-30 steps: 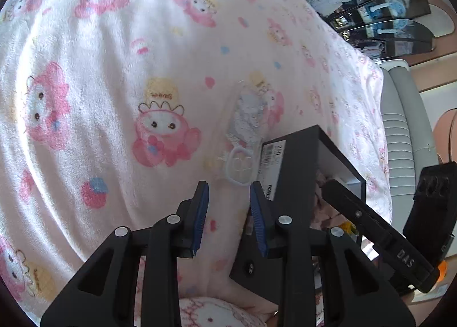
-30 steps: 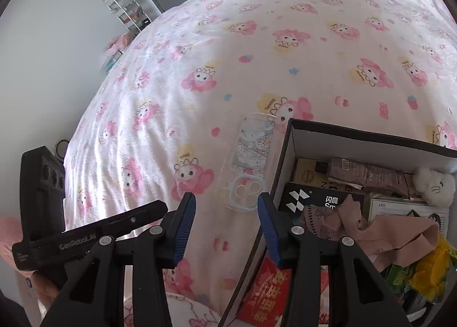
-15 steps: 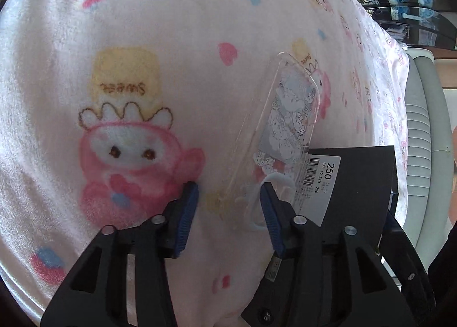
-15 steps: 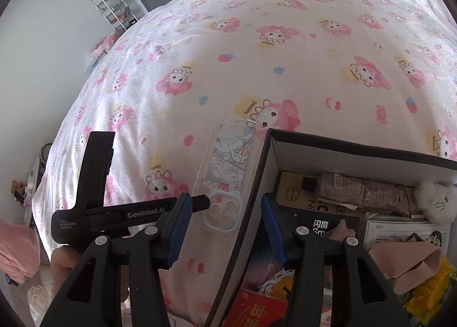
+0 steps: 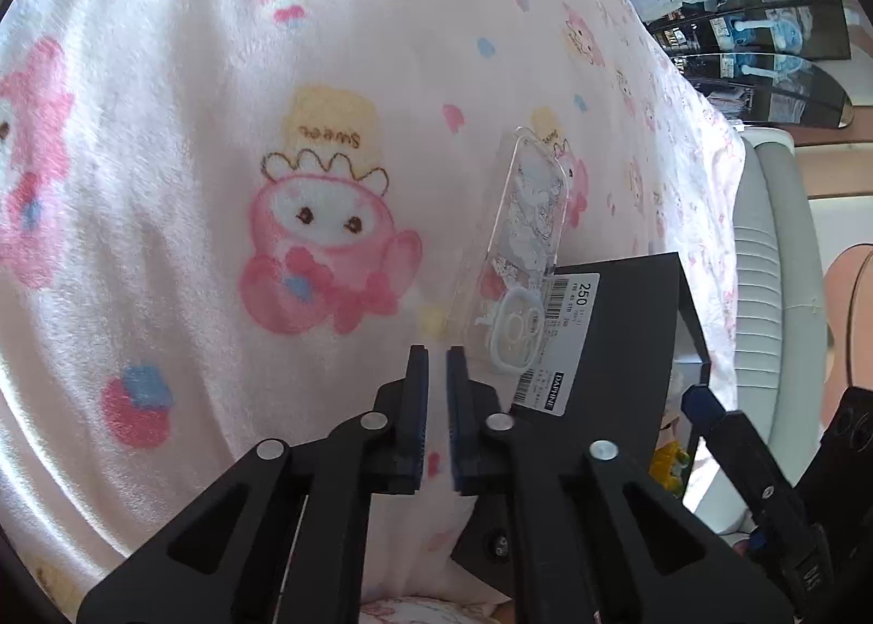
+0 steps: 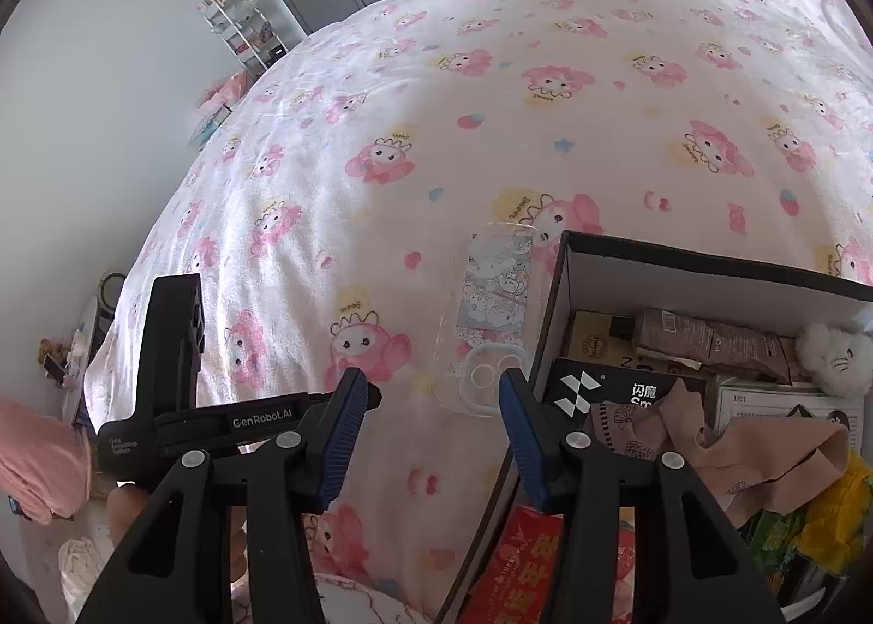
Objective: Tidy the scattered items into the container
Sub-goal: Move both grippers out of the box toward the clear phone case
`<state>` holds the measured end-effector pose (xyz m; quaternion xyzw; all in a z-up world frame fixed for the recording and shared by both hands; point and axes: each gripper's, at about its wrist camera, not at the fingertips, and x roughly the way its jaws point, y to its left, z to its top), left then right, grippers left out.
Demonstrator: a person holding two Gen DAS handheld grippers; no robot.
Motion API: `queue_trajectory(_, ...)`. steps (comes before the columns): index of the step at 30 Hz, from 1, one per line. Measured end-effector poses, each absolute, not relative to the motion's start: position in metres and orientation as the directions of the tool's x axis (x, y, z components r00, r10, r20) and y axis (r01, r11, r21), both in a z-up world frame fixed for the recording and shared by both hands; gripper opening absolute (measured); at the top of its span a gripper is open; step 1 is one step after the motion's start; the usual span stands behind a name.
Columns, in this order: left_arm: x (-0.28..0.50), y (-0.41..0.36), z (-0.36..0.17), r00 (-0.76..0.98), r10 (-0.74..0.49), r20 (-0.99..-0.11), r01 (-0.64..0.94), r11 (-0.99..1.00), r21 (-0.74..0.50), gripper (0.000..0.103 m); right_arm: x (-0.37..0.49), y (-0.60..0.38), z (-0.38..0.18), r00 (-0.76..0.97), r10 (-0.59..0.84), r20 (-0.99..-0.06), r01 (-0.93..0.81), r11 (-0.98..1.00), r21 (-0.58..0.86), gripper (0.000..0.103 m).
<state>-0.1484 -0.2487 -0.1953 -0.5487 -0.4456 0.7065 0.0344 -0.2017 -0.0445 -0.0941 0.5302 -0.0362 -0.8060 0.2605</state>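
Phone case [image 5: 524, 264] flat on blanket [image 5: 218, 78] against shoe box [image 6: 709, 269], left gripper [image 5: 436, 357] closing empty just short of it, presumably to pinch, right gripper [image 6: 431, 395] half open, empty.

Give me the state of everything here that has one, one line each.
Clear cartoon-printed phone case: flat on bedspread, beside box, ungripped.
Black cardboard box: open, nearly full.
Left hand-held gripper: closing, nothing between its pads.
Right hand-held gripper: open, empty.
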Motion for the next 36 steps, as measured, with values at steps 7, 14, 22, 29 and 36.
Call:
queue_trajectory(7, -0.195, -0.218, -0.216, -0.315, 0.563, -0.764, 0.435, -0.63, -0.643, 0.048, -0.2, -0.024, -0.093, -0.339, -0.442, -0.831, 0.343, -0.88, 0.328, 0.046)
queue_trajectory(14, -0.218, -0.195, -0.227, -0.262, 0.556, -0.789, 0.382, -0.691, -0.614, 0.034, -0.212, 0.001, -0.101, -0.355, -0.428, -0.831, 0.281, -0.897, 0.342, 0.046)
queue_trajectory(22, -0.138, -0.232, -0.168, -0.436, 0.477, -0.763, 0.367, -0.68, -0.635, 0.013, -0.194, -0.014, -0.098, -0.316, -0.464, -0.827, 0.327, -0.872, 0.365, 0.046)
queue_trajectory(29, -0.057, -0.303, -0.171, -0.477, 0.39, -0.788, 0.472, -0.642, -0.604, 0.013, -0.185, -0.062, -0.097, -0.246, -0.513, -0.822, 0.398, -0.827, 0.397, 0.046)
queue_trajectory(36, -0.019, -0.327, -0.224, -0.444, 0.455, -0.772, 0.541, -0.55, -0.636, 0.03, -0.183, -0.12, -0.13, -0.105, -0.48, -0.871, 0.493, -0.786, 0.373, 0.046)
